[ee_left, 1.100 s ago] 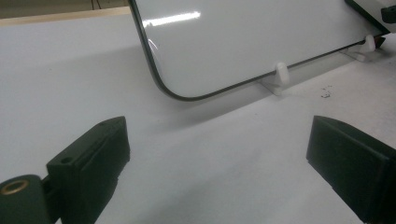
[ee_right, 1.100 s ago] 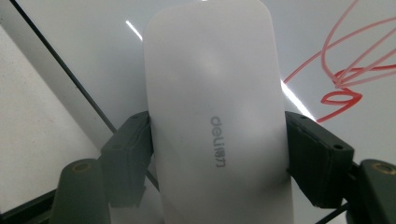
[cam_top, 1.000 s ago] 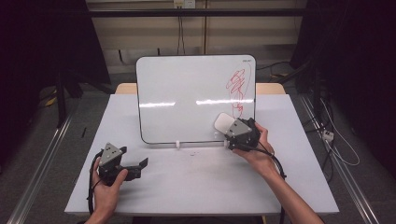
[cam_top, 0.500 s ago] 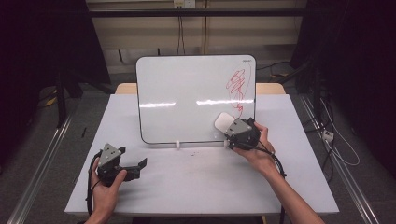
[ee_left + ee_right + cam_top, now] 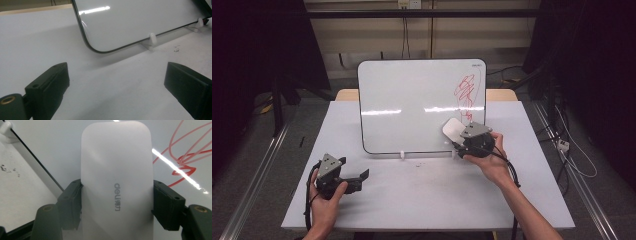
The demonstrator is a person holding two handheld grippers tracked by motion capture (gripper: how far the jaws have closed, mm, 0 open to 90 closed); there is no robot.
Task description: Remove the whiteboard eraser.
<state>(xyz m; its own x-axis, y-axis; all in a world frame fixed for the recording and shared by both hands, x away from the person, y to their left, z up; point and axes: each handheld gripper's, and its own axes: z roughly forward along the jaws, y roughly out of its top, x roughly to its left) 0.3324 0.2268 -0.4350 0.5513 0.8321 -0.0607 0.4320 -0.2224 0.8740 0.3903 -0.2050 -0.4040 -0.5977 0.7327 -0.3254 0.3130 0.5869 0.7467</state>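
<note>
The white rectangular table [image 5: 422, 200] carries a glossy white dry-erase board with a thin black rim and rounded corners [image 5: 412, 105], propped nearly upright on small white plastic feet [image 5: 402, 155]. A small dark mark sits in the board's top right corner in the high view, too tiny to read. Looping red marker scribbles [image 5: 467, 95] run down the board's right part; they form no legible word.

The smooth white oblong plastic eraser [image 5: 116, 182] is at the board's lower right, in front of its face below the scribbles; whether it touches the surface cannot be told. Grey lettering on its back reads "deli", followed by two characters, running along its length. In the right gripper view its long axis points straight away from the jaws, its rounded far end toward the board, and its near end is cut off by the bottom edge. In the high view it slants up and to the left.

The right gripper [image 5: 117, 202] pinches the eraser by its long sides, black pads pressed on both flanks, the jaws having just been closing.

The left gripper [image 5: 117, 82] rests near the table's front left corner, jaws spread wide over bare tabletop.
</note>
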